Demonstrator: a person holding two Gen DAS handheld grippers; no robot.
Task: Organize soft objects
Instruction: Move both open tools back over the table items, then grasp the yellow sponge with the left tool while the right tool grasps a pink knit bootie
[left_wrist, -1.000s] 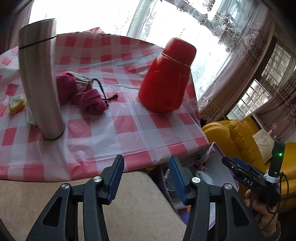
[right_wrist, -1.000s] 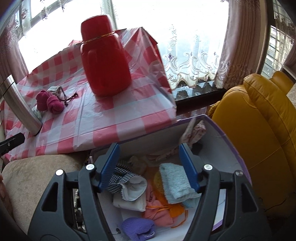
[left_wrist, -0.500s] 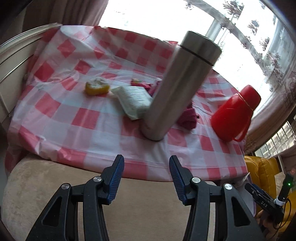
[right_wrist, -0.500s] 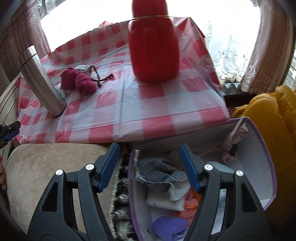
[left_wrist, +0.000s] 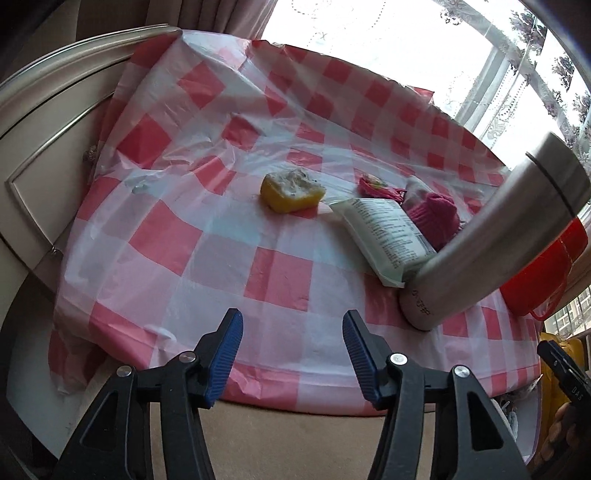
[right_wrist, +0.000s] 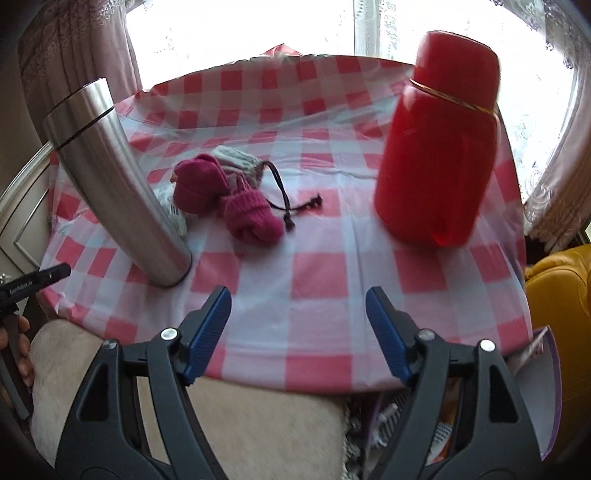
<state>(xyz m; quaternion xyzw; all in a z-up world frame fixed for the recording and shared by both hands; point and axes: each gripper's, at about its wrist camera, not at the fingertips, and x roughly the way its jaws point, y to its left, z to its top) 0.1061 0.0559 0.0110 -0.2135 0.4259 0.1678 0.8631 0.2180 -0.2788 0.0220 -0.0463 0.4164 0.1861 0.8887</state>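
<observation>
Setting: Sunlit window and lace curtains stood behind a table under a red-and-white checked cloth (right_wrist: 317, 266), with a beige cushion at its near edge.
Left gripper: The left gripper (left_wrist: 291, 354) hovered over the near edge of the cloth, jaws apart and opening, nothing between the blue pads, by my reading because it was lining up for a pick.
Right gripper: The right gripper (right_wrist: 297, 332) hung over the near edge too, jaws wide and opening, empty as well.
Task's things: The pink knit mittens (right_wrist: 229, 195) lay mid-table at about 11 o'clock from the right gripper, touching a pale drawstring pouch (right_wrist: 240, 160) whose dark cord trailed toward 3 o'clock.
Yellow sponge: A yellow sponge (left_wrist: 291, 192) sat at 12 o'clock in the left wrist view, apart from everything else.
Packet: A white printed packet (left_wrist: 384, 232) lay at 1 o'clock from the left gripper, its corner touching the steel flask.
In the way: The steel flask (right_wrist: 114, 184) stood just beside the mittens, at their 9 o'clock in the right wrist view, so a reach from that side looked likely to knock it.
Red jug: The red jug (right_wrist: 439, 144) stood at 1 o'clock from the right gripper, well apart from the mittens.
Bin: A purple-edged bin (right_wrist: 546, 387) of cloths sat at 4 o'clock, below the table edge, probably the destination.
</observation>
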